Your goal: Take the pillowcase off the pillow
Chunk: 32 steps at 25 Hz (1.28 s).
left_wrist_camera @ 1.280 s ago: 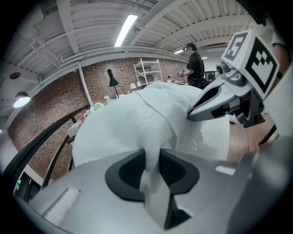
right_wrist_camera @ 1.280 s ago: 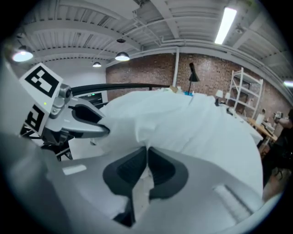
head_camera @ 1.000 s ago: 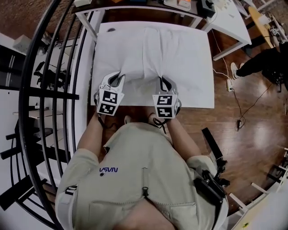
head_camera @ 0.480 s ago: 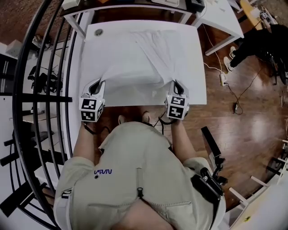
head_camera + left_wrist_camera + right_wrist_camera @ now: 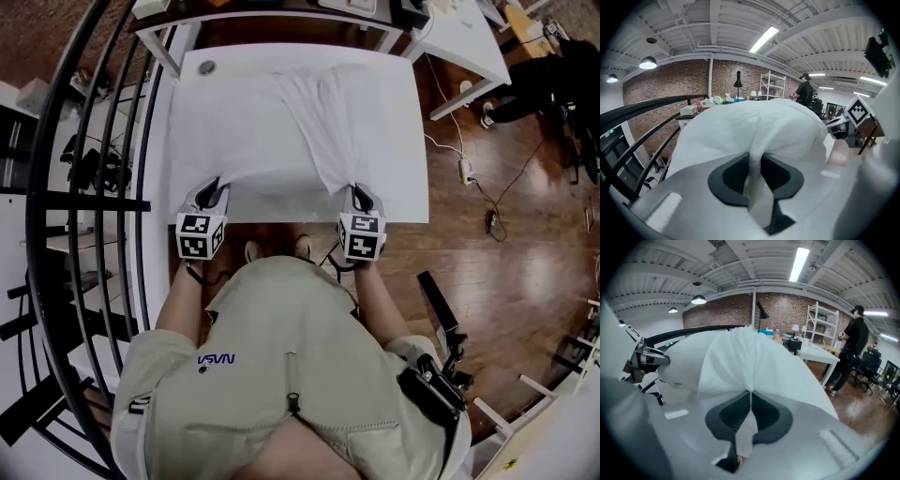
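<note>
White on white makes the head view hard to read. The pillowcase (image 5: 281, 141) lies on a white table (image 5: 187, 122), and where cloth ends and tabletop begins is unclear along the far side. Whether a pillow is inside cannot be told from above. In both gripper views the cloth swells into a rounded mound that blocks the table beyond it. The person's own torso covers the wrists and the floor just below the table edge. A small round thing (image 5: 205, 67) near the table's far left corner is too small to name.

The pillowcase's near edge runs left to right along the table's near edge, pulled between the two grippers. The rest spreads away from the person. A creased band slants from the far middle down to the near right corner (which way the long axis runs is not clear).

The left gripper (image 5: 214, 190) pinches a thick fold of the near left corner. Its jaws have just been opening a little, with the fold between the pads and touching both. The right gripper (image 5: 356, 194) has its jaws pressed together on a thin fold of the near right corner.
</note>
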### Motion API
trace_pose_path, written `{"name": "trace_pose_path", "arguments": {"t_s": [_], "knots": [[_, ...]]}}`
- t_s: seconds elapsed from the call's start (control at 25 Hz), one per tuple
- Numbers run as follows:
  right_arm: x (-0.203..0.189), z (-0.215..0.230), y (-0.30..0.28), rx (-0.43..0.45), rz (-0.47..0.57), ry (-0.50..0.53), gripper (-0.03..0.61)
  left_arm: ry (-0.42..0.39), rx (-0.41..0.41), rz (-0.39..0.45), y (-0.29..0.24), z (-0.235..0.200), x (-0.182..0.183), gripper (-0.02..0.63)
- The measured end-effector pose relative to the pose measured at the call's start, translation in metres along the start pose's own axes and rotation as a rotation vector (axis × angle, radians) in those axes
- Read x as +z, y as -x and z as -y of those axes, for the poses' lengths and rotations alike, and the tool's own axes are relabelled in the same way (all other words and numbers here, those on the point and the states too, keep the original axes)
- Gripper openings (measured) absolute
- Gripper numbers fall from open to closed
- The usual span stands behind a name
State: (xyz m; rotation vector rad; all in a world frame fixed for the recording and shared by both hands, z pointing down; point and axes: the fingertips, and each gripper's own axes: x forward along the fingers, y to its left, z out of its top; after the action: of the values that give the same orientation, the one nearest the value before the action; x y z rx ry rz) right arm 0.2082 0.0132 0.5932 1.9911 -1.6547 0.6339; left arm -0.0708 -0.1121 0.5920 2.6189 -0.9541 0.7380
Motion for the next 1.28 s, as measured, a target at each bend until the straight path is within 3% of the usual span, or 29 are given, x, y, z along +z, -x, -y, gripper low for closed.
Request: {"name": "trace_pose_path", "arguments": {"t_s": [0.24, 0.48, 0.68, 0.96, 1.12, 1.28], "knots": [[0.026, -0.027, 0.028, 0.114, 0.077, 0.019, 0.060, -0.049, -0.009, 0.029, 0.024, 0.012, 0.019, 0.166], [0.075, -0.049, 0.053, 0.177, 0.188, 0.024, 0.067, -0.032, -0.058, 0.123, 0.052, 0.029, 0.057, 0.164], [0.118, -0.057, 0.059, 0.161, 0.262, 0.041, 0.069, -0.044, -0.100, 0.201, 0.062, 0.023, 0.094, 0.171], [0.187, -0.037, 0.032, 0.136, 0.300, 0.097, 0.116, -0.115, -0.198, 0.231, 0.031, 0.015, 0.141, 0.272], [0.233, -0.023, -0.006, 0.180, 0.299, 0.154, 0.127, -0.102, -0.171, 0.195, -0.012, 0.008, 0.175, 0.324], [0.262, -0.017, -0.070, 0.249, 0.212, 0.178, 0.160, -0.093, -0.046, 0.146, -0.055, -0.007, 0.208, 0.335]]}}
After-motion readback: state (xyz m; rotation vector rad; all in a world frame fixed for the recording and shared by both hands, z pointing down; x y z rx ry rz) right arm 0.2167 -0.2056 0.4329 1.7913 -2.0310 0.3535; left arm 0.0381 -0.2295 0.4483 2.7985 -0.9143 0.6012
